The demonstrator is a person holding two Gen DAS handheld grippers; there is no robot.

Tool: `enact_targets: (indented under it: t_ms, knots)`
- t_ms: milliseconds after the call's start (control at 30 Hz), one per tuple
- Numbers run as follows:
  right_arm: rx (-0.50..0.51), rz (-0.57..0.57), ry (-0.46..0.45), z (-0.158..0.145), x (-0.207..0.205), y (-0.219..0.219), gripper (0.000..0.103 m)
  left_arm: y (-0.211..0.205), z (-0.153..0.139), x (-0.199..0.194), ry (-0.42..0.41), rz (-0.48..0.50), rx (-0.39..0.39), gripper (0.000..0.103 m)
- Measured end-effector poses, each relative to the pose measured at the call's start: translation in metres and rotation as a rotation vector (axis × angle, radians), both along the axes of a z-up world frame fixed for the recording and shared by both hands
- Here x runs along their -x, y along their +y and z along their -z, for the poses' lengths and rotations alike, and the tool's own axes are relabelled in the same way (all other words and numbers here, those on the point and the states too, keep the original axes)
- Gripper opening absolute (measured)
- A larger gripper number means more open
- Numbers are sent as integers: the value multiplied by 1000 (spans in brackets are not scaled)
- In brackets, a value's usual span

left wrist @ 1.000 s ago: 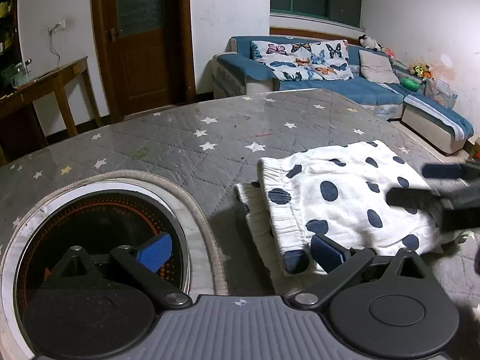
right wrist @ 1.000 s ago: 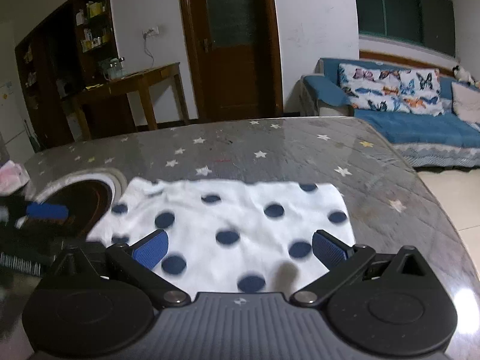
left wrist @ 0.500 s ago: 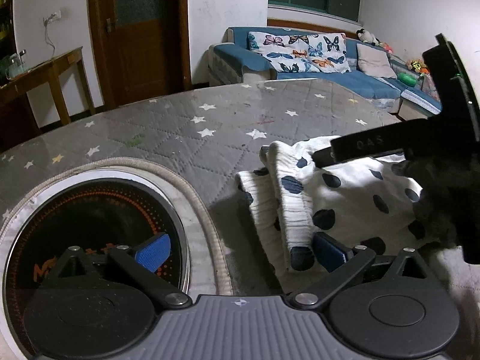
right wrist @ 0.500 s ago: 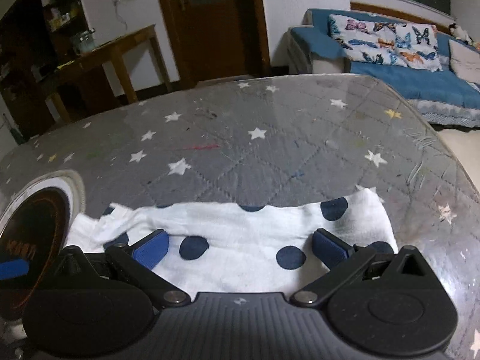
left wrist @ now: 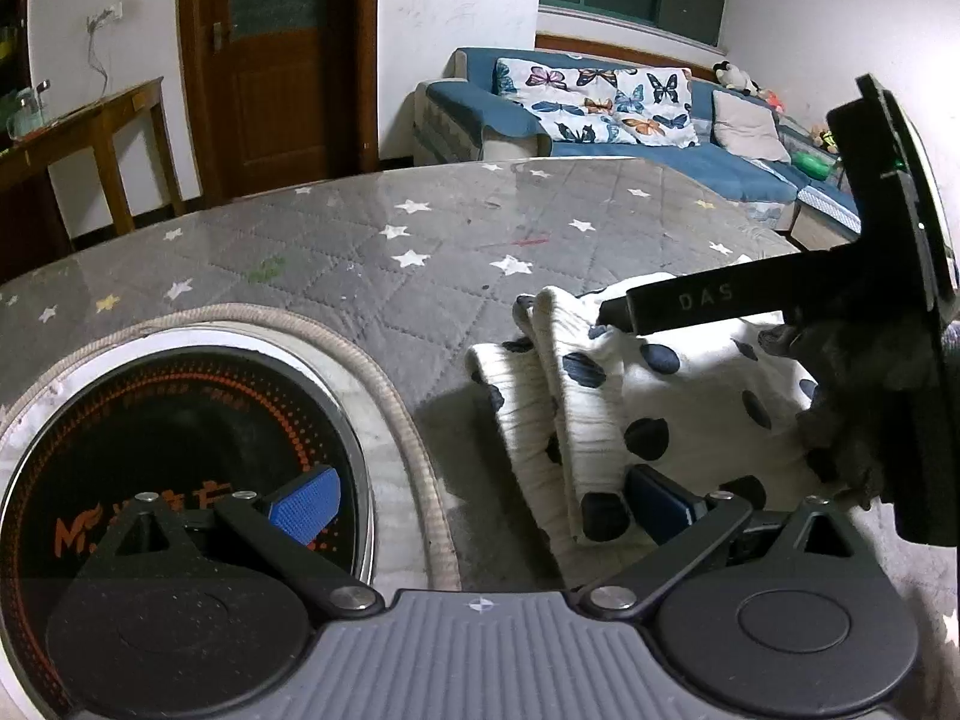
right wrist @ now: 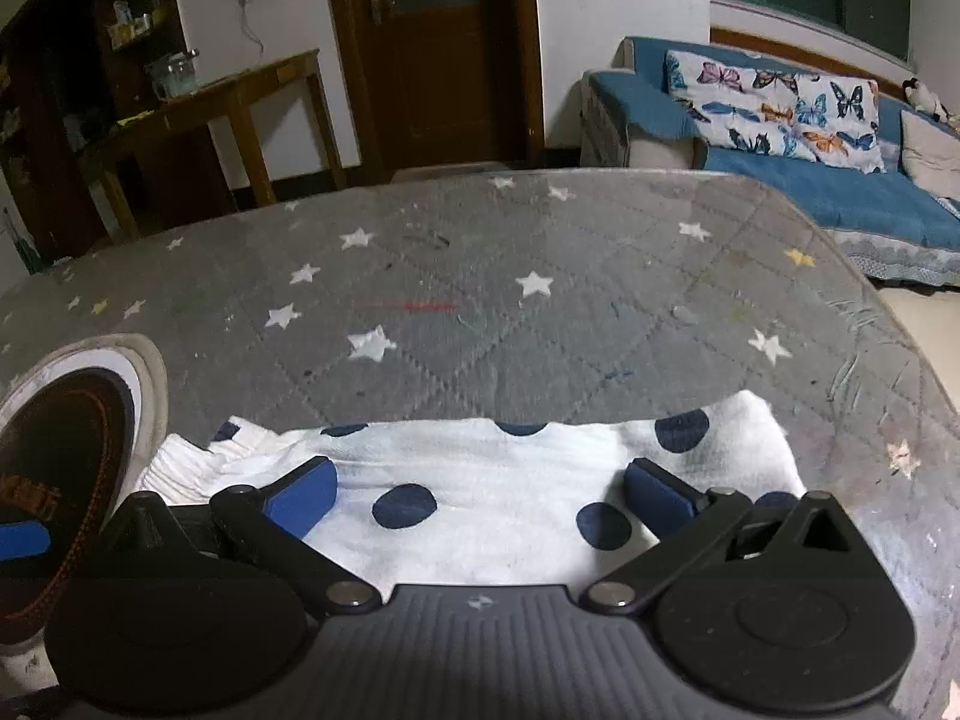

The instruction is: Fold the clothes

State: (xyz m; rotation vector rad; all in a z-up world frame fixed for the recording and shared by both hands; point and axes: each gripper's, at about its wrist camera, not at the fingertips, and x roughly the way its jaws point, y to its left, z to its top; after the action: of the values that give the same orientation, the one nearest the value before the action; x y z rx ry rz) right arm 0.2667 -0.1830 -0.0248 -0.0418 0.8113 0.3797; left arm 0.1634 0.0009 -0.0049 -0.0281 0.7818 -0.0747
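White cotton garment with dark blue polka dots (right wrist: 510, 492), folded into a flat stack with its ribbed edges toward the left, lying on a grey quilted table cover printed with white stars (right wrist: 480, 312). Just left of the stack, set into the table, a round black glass cooktop with orange dotted rings (left wrist: 168, 450), bordered by a pale woven trim. Left hand-held gripper (left wrist: 480, 501) low over the stack's near-left corner, blue-padded fingers (left wrist: 306, 501) spread wide, one above the cooktop, the other beside the ribbed fold, gripping nothing. Right hand-held gripper (right wrist: 480, 495) poised over the garment's near edge, jaws likewise wide apart and empty; in the left wrist view, its black body reaching across the far side of the stack, carried by a dark-gloved hand (left wrist: 852, 396). Beyond the table, a blue sofa with butterfly-print cushions (left wrist: 606, 102), a brown wooden door (right wrist: 432, 48) and a wooden side table (right wrist: 240, 102) against white walls.
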Motion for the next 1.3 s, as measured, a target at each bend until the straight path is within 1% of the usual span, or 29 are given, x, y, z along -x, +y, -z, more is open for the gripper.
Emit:
enact_targets:
  t_ms: [167, 233, 367, 433, 567, 667, 733, 800, 867, 1000, 1100, 1233, 1300]
  knots:
    - [-45, -21, -28, -14, 21, -13, 103, 0, -5, 1, -8, 0, 0, 103]
    - [-35, -37, -44, -16, 34, -15, 103, 1, -5, 1, -9, -2, 2, 103]
    - [19, -65, -49, -1, 49, -16, 103, -1, -5, 0, -5, -6, -4, 103]
    - [17, -66, -46, 5, 49, -16, 103, -2, -5, 0, -3, -9, -8, 103]
    - [-15, -50, -73, -6, 54, -22, 103, -2, -8, 2, -4, -14, -12, 103]
    - [-14, -74, -106, -14, 70, -26, 103, -1, -9, 2, -10, -16, -12, 103]
    - [-4, -87, -117, -13, 80, -26, 103, -1, -10, 3, -10, -18, -12, 103]
    - [28, -109, -114, -5, 89, -24, 103, -2, -10, 3, -8, -20, -14, 103]
    - [40, -107, -108, 4, 92, -24, 103, -3, -10, 4, -6, -17, -14, 103]
    - [-10, -88, -117, 0, 103, -30, 103, -4, -11, 8, -13, -14, -22, 103]
    - [-13, -97, -145, -3, 113, -32, 103, -3, -13, 9, -15, -20, -20, 103]
    - [3, -98, -130, 7, 118, -32, 103, -6, -14, 12, -17, -15, -20, 103]
    - [3, -90, -143, 6, 121, -32, 103, -7, -14, 15, -20, -9, -23, 103]
